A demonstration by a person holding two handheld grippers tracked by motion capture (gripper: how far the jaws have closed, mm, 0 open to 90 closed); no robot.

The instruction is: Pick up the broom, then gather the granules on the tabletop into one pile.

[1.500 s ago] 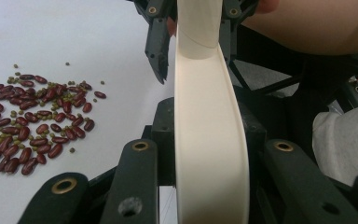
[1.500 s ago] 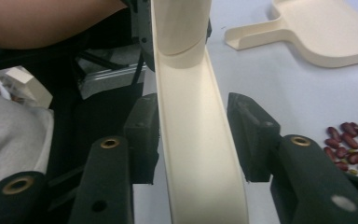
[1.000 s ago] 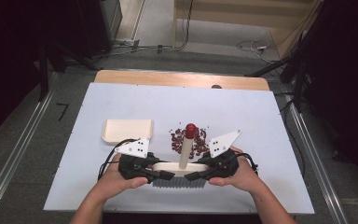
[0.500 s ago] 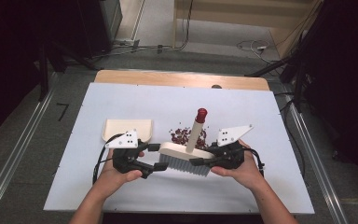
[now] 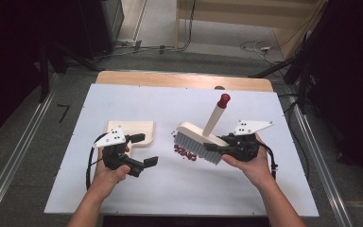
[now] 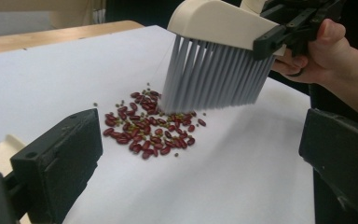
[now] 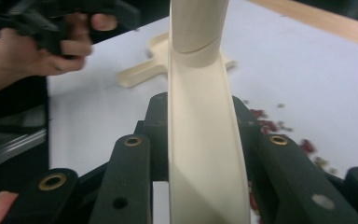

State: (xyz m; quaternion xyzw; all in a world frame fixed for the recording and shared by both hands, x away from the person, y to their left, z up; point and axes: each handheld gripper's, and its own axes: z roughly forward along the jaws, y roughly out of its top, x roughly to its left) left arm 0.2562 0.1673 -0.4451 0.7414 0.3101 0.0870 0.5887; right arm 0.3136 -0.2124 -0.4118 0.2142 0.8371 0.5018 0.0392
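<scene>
the right tongs (image 5: 217,145) pinch the cream brush (image 5: 199,142) by its head, bristles down over the red beans (image 5: 185,152) on the white surface (image 5: 246,189). the head's long axis runs left to right, and its red-tipped handle slants up and away. the left tongs (image 5: 144,149), jaws just opened, stand spread and empty beside the dustpan (image 5: 134,131).

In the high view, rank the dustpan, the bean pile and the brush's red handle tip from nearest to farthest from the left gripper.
Measured from the left gripper, whose jaws have just been opening with nothing between them:
1. Dustpan, just beyond it on the table's left.
2. Bean pile, to its right, under the brush bristles.
3. Red handle tip, far right and raised, on the brush held by the right gripper.
</scene>
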